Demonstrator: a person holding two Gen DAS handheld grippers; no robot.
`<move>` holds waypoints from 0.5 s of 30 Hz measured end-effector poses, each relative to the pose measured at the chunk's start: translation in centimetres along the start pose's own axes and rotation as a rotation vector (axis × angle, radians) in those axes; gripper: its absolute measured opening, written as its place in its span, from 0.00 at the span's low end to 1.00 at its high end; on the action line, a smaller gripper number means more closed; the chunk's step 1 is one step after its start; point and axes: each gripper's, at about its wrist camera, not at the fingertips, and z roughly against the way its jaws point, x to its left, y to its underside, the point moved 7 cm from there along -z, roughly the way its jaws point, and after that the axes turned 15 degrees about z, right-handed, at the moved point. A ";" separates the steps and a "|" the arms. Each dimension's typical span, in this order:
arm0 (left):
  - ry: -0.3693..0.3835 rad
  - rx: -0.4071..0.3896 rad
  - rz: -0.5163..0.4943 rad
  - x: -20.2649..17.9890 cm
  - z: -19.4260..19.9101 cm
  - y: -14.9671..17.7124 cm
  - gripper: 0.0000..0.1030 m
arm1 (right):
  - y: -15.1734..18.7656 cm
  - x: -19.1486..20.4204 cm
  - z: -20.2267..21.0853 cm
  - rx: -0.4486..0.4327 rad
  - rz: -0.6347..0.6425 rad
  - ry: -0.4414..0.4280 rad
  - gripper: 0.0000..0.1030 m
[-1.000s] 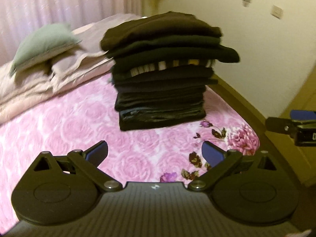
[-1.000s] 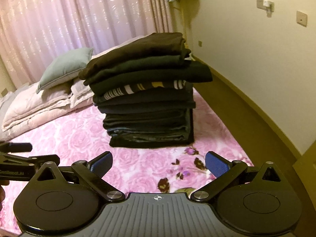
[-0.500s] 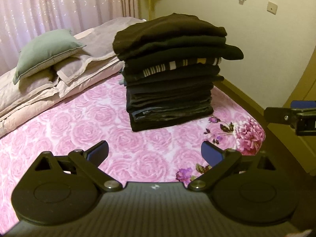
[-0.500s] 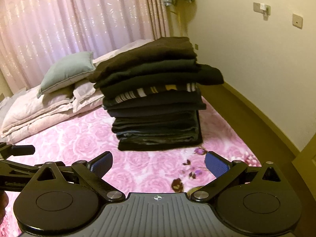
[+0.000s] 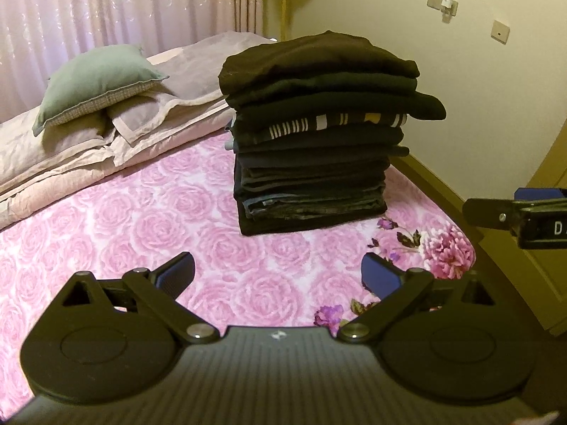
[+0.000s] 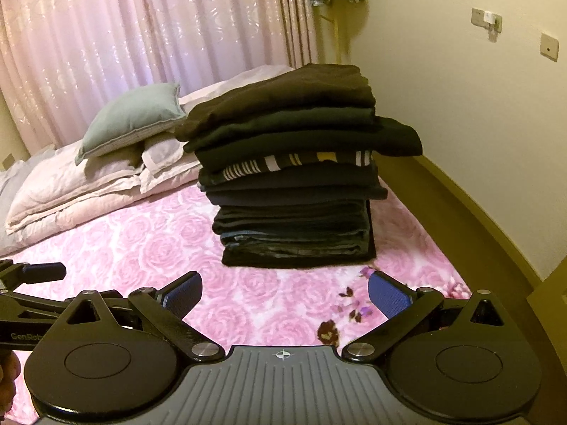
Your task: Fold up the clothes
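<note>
Left wrist view: left gripper (image 5: 278,276) fingers spread wide, empty, above pink rose bedspread (image 5: 124,233). Right gripper (image 6: 285,292) likewise released, holding nothing. Beyond both, stack of folded dark clothes (image 5: 319,134) sits on the bedspread near the wall-side edge. Farther back: green pillow (image 5: 95,78) on folded quilts (image 5: 56,156), then curtains (image 5: 124,3).

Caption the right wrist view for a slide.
Open right gripper faces a tall stack of folded dark clothes on a pink rose-print bedspread.
</note>
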 end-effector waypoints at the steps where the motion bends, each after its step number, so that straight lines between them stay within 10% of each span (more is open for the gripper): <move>1: 0.000 0.001 0.001 0.0 0.0 0.0 0.96 | -0.1 0.0 0.0 0.000 0.000 -0.001 0.99; 15: -0.001 -0.001 -0.014 -0.6 -0.4 0.0 0.96 | -0.1 -0.2 0.5 0.002 0.025 0.039 0.99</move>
